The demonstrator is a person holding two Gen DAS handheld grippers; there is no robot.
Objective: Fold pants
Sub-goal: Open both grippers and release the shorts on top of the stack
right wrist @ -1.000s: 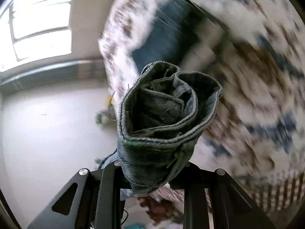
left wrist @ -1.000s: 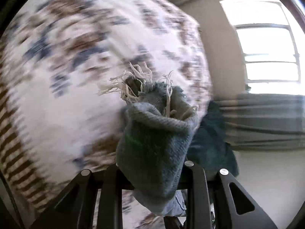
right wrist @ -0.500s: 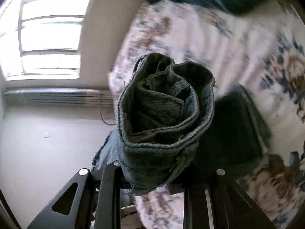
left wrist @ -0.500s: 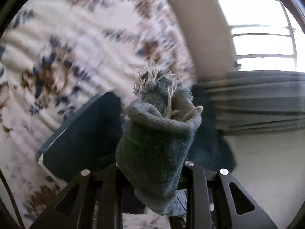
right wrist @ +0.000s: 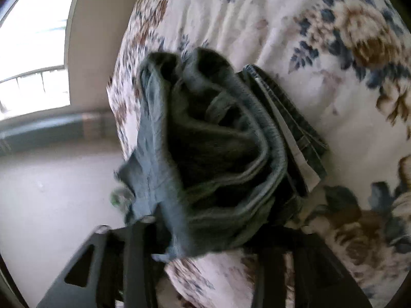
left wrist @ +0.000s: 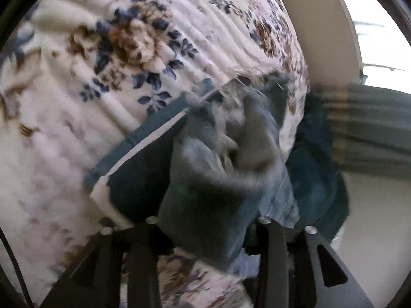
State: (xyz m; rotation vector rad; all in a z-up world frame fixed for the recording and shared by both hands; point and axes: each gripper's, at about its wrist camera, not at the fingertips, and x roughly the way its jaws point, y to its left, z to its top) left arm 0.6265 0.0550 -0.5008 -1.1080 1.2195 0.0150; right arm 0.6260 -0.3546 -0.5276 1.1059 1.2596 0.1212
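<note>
The pants are grey-blue denim jeans. My left gripper (left wrist: 205, 220) is shut on a bunched leg end with a frayed hem (left wrist: 223, 159), low over the bed. My right gripper (right wrist: 203, 233) is shut on a thick roll of the jeans' waistband (right wrist: 213, 154). Under both bunches lies a dark blue folded garment with a white inner edge (left wrist: 133, 179), also in the right wrist view (right wrist: 295, 133). Both views are blurred by motion.
The bed has a white floral quilt (left wrist: 108, 64) with blue and brown flowers, also in the right wrist view (right wrist: 334, 51). A dark teal cloth (left wrist: 318, 169) hangs off the bed edge. Beyond are a pale floor (right wrist: 51, 205), a window and a radiator.
Both grippers have swung down toward the bed with the jeans still held. The dark folded garment has come into view beneath them. The jeans bunches have loosened and spread.
</note>
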